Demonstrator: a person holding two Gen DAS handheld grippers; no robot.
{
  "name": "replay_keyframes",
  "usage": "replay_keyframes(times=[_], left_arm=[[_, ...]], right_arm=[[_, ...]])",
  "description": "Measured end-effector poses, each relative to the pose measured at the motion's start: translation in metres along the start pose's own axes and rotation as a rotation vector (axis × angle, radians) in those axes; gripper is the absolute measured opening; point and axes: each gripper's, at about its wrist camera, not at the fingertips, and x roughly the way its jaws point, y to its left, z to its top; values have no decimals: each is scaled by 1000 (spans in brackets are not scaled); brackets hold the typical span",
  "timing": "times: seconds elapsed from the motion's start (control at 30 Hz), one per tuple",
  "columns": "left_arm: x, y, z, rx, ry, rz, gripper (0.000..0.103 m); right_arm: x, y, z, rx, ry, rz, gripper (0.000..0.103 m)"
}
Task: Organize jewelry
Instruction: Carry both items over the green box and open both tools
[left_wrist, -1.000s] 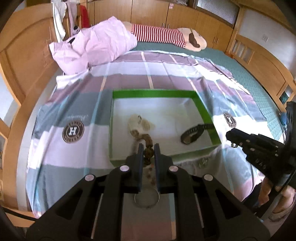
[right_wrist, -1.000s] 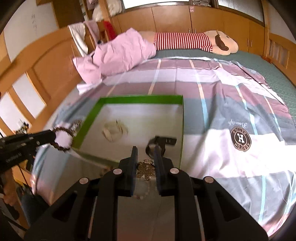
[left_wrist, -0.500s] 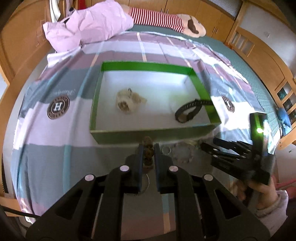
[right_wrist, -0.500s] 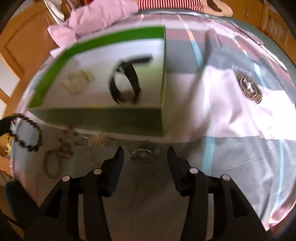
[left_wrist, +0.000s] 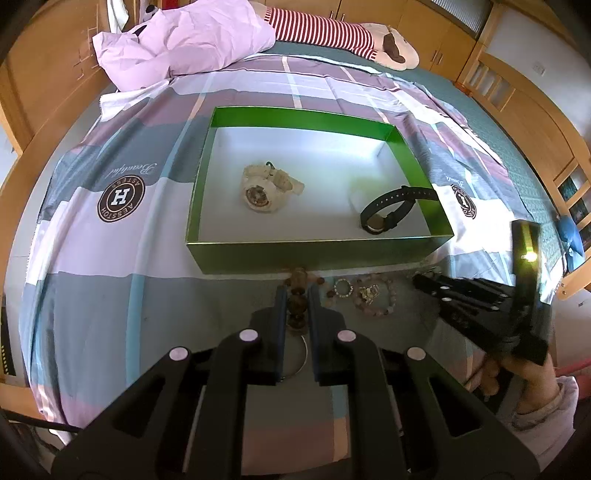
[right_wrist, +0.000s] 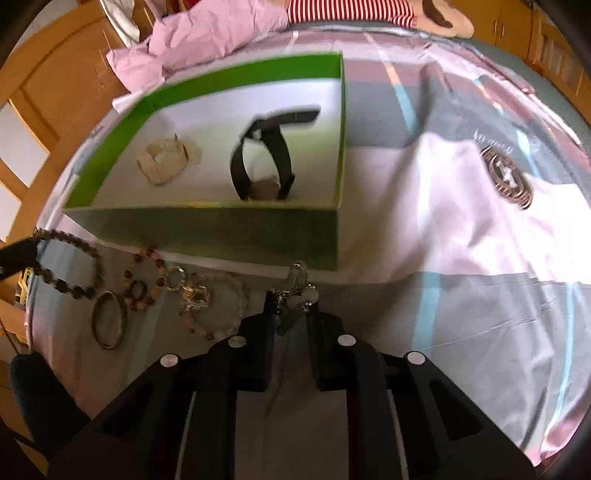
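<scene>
A green open box (left_wrist: 314, 254) with a white floor is sitting on the bedspread, holding a cream watch (left_wrist: 266, 186) at left and a black strap watch (left_wrist: 388, 214) at right, while beaded bracelets (right_wrist: 147, 273) and a bangle (right_wrist: 109, 325) are lying scattered just near its front wall.

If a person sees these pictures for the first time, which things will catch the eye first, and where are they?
First the green box in the middle of the striped bedspread, with a cream watch on its left side and a black watch near its right wall. Next, each hand-held gripper: the left hand-held gripper pinches a brown bead bracelet, and the right hand-held gripper pinches a silvery chain piece, both just before the box.
</scene>
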Motion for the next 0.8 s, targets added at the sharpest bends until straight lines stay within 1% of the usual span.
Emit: replay_keyframes(times=[0.13,0.23,0.33,0.4,0.5,0.57,0.8], left_arm=[[-3,1,5,3,-12,0,12],[-11,-1,17,12,-39,11,12],[-22,-2,31,24,-72,21,12],[-28,-3,40,31,-91,25,12],[-38,-5,52,46,-121,33,12],[-41,-8,61,57,-137,41,12],[-20,-4,76,41,-117,42,12]], right_arm=[[-35,5,12,1,-71,36,16],[-60,14,28,-17,-140,61,16],[-80,24,43,-39,-193,83,16],[-88,32,54,-62,-217,84,16],[-95,41,65,-88,-239,69,16],[-96,48,71,-110,-253,44,17],[-78,55,86,-122,-234,32,17]])
